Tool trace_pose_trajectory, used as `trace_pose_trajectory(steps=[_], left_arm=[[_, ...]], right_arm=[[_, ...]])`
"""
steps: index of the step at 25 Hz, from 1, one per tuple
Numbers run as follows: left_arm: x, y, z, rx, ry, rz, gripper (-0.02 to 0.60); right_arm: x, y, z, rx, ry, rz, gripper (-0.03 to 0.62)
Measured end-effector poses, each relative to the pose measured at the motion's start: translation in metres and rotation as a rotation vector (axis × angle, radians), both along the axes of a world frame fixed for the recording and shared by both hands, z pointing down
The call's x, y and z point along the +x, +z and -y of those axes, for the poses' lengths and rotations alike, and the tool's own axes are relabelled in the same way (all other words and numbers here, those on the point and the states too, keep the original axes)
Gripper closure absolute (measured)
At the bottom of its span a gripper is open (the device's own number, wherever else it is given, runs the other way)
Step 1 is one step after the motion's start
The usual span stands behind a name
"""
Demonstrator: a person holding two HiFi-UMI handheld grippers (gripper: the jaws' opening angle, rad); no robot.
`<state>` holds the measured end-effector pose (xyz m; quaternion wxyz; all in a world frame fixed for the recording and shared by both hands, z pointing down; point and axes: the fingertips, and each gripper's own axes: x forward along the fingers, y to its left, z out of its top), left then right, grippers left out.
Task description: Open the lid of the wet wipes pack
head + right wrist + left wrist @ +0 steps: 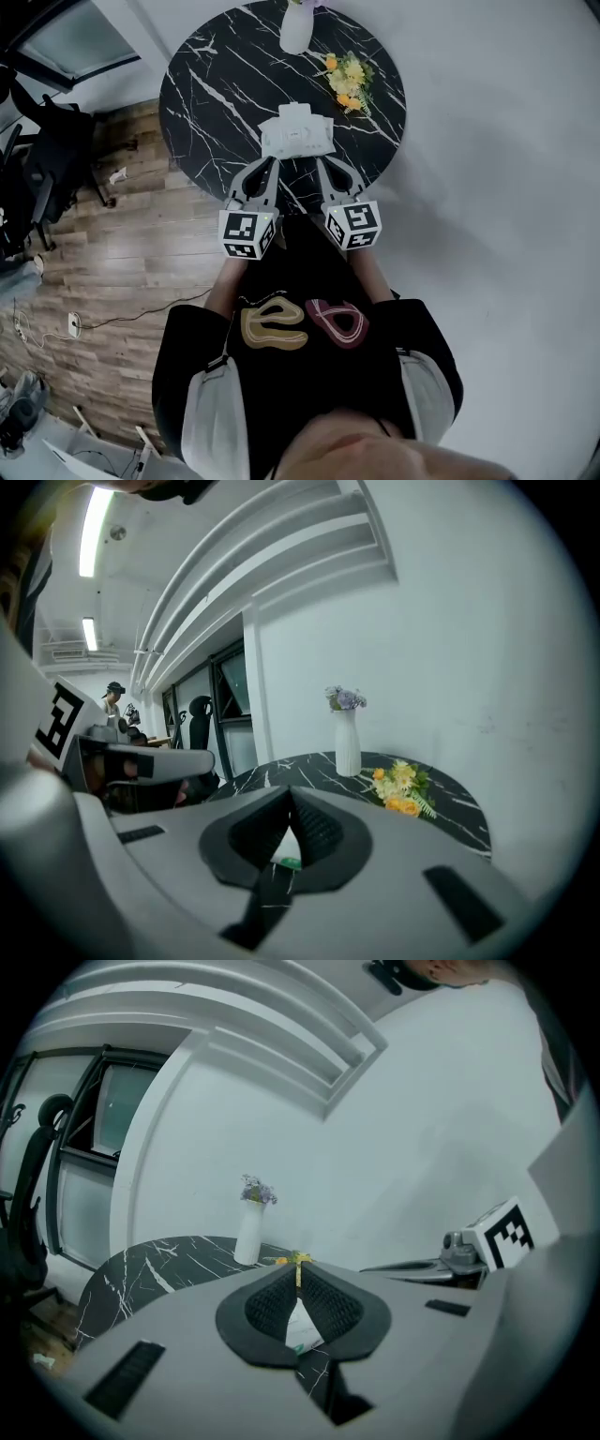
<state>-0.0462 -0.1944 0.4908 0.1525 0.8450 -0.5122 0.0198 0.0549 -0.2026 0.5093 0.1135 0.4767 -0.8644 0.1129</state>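
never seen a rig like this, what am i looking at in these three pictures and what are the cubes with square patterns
There is no robot here. A person wears a camera on the head, which gives the top-down picture, and holds a two-jaw gripper in each hand. The patterned cubes are parts of those grippers. The other two pictures come from cameras riding on the left gripper and the right gripper, each looking along its own jaws. On the round black marble table are a white wet wipes pack, a white vase and some yellow flowers. Both grippers' jaws are closed at the pack's near edge. I cannot tell whether they pinch it.
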Motion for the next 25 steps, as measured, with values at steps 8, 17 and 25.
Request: trace_pose_trajectory(steps=[8, 17, 25], left_arm=[[-0.003, 0.004, -0.006, -0.013, 0.003, -0.003, 0.554], [-0.003, 0.006, -0.008, -0.011, 0.012, 0.016, 0.554], [0.000, 0.008, -0.008, -0.009, 0.029, 0.028, 0.554]], right_arm=[[-0.006, 0.006, -0.007, -0.010, -0.006, -0.024, 0.583], [-0.002, 0.003, -0.011, 0.016, 0.011, -0.051, 0.583], [0.000, 0.004, -0.014, 0.023, 0.019, -0.064, 0.583]])
